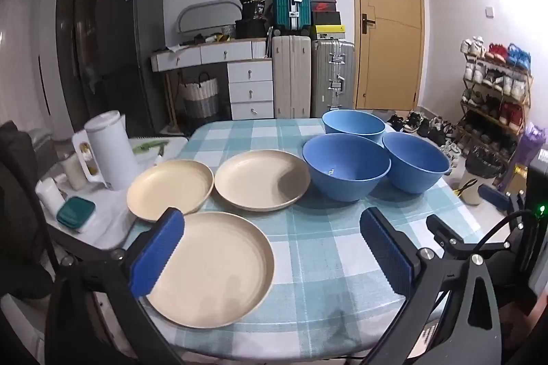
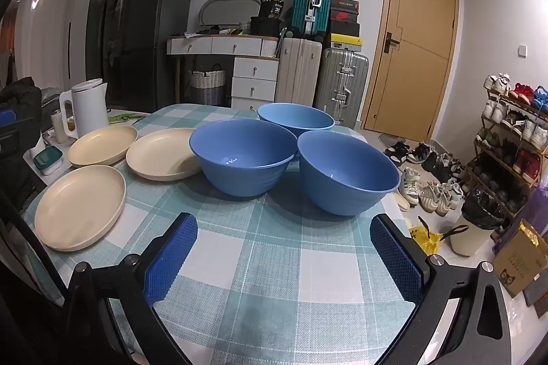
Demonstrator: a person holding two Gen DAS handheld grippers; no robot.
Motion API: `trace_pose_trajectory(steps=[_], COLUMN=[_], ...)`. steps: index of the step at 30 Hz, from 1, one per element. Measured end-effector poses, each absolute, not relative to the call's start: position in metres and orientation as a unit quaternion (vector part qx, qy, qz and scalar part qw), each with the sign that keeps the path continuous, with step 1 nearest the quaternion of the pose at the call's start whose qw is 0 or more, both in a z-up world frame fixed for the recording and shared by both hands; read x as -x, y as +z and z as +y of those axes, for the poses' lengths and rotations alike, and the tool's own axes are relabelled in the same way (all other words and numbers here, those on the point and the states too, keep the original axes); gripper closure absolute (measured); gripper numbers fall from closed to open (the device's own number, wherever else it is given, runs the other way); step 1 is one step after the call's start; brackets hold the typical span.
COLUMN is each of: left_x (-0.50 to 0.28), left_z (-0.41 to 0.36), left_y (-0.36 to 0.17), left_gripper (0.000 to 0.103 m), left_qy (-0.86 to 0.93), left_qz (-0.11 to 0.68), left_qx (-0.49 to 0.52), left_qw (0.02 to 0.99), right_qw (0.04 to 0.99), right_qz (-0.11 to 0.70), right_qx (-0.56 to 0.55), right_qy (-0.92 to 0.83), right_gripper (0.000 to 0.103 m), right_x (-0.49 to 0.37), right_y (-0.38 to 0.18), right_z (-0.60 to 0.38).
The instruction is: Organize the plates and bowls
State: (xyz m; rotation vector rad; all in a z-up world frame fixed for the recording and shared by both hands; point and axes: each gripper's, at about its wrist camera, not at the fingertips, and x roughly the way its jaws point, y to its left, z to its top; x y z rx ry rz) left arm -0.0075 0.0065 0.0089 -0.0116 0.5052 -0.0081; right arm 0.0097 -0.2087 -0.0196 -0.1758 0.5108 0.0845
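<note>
Three cream plates lie apart on the checked tablecloth (image 1: 308, 248): the nearest plate (image 1: 215, 269), a left plate (image 1: 169, 185) and a middle plate (image 1: 262, 178). Three blue bowls stand upright to their right: a front bowl (image 1: 346, 166), a right bowl (image 1: 416, 161) and a far bowl (image 1: 354, 122). My left gripper (image 1: 270, 250) hangs open above the near table edge, its left pad over the nearest plate's rim. My right gripper (image 2: 284, 257) is open over bare cloth, short of the front bowl (image 2: 243, 156) and right bowl (image 2: 347, 171). The plates (image 2: 80, 205) lie to its left.
A white kettle (image 1: 109, 151) and a green-lidded box (image 1: 75, 211) stand on a side surface left of the table. Behind the table are suitcases (image 1: 330, 79), drawers and a door. Shoes, a shoe rack (image 2: 510, 139) and a bin fill the floor at right.
</note>
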Motion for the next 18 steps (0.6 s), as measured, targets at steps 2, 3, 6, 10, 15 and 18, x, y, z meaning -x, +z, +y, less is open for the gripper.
trace_pose_trajectory(steps=[2,3,6,10,15,18], left_x=[0.008,0.007,0.006,0.001,0.002,0.011], left_z=[0.01,0.012,0.014,0.022,0.019,0.022], left_y=[0.009,0.01,0.009,0.002,-0.001,0.004], left_gripper=[0.0,0.0,0.0,0.0,0.0,0.0], left_qy=[-0.007,-0.002,0.011,0.008,0.031,0.016], left_qz=[0.252,0.253,0.258,0.263,0.244,0.216], left_qx=[0.02,0.025,0.026,0.048,0.027,0.048], left_qw=[0.967,0.967,0.966,0.964,0.969,0.975], right_qw=[0.963,0.963,0.962,0.964,0.965,0.954], right_qz=[0.252,0.252,0.259,0.256,0.255,0.283], right_qx=[0.085,0.083,0.066,0.043,0.001,-0.048], right_qy=[0.039,0.039,0.053,0.062,0.068,0.081], right_gripper=[0.0,0.0,0.0,0.0,0.0,0.0], right_x=[-0.009,-0.009,-0.01,-0.008,-0.01,-0.015], right_y=[-0.019,-0.019,-0.023,-0.022,-0.015,-0.016], right_z=[-0.209,-0.21,-0.212,-0.218,-0.229,-0.238])
